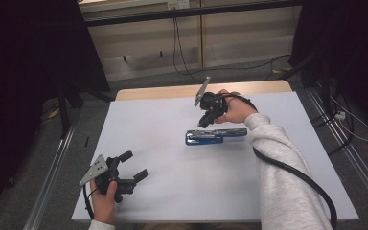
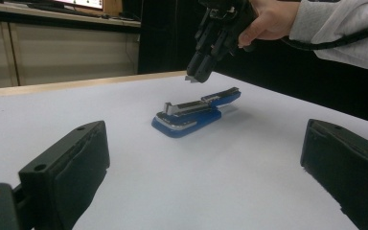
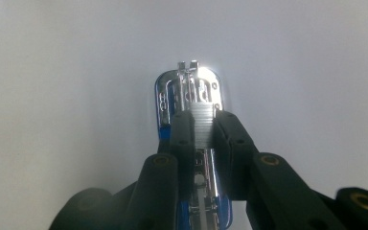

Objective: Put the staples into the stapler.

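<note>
Blue stapler (image 1: 215, 136): lies opened flat on the white table (image 1: 172, 187), right of centre in the high view, long axis running left to right. In the left gripper view it sits at mid-frame (image 2: 194, 115), blue base on the table, metal magazine arm raised slightly above it. In the right gripper view its chrome head (image 3: 189, 88) lies at centre frame under strong glare.

Strip of staples (image 3: 202, 127): small silvery ribbed block, pinched between the right gripper's two jaws, directly above the stapler's magazine channel.

Right gripper (image 1: 205, 120): upper centre of the high view, pointing down towards the stapler's left end; jaws drawn close, clamped on the strip. In the left gripper view it hangs at top centre (image 2: 195, 76), a pale sliver at its tip, just above the stapler and apart from it.

Left gripper (image 1: 133, 165): lower left of the high view, held low over the table, jaws spread wide, nothing between them; well apart from the stapler.
</note>
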Motion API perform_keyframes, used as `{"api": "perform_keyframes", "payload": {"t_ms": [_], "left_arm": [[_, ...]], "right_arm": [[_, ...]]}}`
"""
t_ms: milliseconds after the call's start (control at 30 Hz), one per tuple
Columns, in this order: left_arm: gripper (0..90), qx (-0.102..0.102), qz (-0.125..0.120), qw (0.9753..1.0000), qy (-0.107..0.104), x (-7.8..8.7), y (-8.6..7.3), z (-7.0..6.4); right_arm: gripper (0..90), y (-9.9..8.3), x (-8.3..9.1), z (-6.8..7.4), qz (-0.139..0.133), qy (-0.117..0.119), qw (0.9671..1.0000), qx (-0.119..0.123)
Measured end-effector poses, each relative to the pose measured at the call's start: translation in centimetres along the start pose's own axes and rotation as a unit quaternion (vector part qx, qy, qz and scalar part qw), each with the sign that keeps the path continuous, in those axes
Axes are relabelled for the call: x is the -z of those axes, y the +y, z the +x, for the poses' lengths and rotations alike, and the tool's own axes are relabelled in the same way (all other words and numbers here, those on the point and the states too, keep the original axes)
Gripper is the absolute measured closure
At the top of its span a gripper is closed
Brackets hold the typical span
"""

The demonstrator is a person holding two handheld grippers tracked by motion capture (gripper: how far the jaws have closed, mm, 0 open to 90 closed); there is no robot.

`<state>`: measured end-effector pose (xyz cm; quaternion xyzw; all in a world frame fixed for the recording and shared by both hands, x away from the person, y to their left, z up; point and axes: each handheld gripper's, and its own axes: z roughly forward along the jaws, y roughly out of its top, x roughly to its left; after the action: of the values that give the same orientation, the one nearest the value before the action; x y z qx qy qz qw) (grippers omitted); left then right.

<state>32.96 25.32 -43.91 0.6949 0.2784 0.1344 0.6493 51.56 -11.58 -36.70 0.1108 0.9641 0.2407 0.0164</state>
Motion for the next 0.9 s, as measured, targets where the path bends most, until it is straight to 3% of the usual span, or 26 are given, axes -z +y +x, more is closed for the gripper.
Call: {"api": "perform_keyframes", "payload": {"t_ms": [900], "left_arm": [[3.1, -0.006, 0.018, 0.9998, 0.000, -0.1, -0.1, 0.0]], "right_arm": [[78.7, 1.1, -1.1, -0.1, -0.005, 0.005, 1.0000, -0.002]]}}
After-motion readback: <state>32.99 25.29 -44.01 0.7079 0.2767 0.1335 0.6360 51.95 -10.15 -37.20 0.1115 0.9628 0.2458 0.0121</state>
